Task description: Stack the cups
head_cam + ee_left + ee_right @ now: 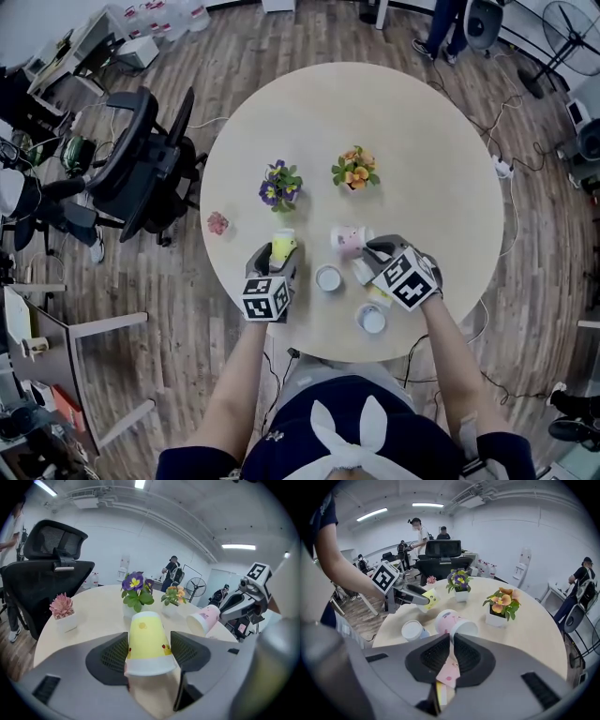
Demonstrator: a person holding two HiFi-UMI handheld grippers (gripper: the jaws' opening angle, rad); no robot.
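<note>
Yellow cup [146, 641] in left gripper [150, 654], right gripper [452, 641] half-hiding pink cup [446, 619]

No readable text or numbers, only coded square markers on left gripper [281, 251], right gripper [367, 251]

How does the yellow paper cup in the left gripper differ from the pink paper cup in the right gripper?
The yellow paper cup is yellow with a white band; the pink paper cup is pink. The left gripper clasps the yellow cup's whole body, jaws apart; the right gripper pinches only the pink cup's wall, jaws nearly together. Both are tapered cups, each gripper-held.
</note>
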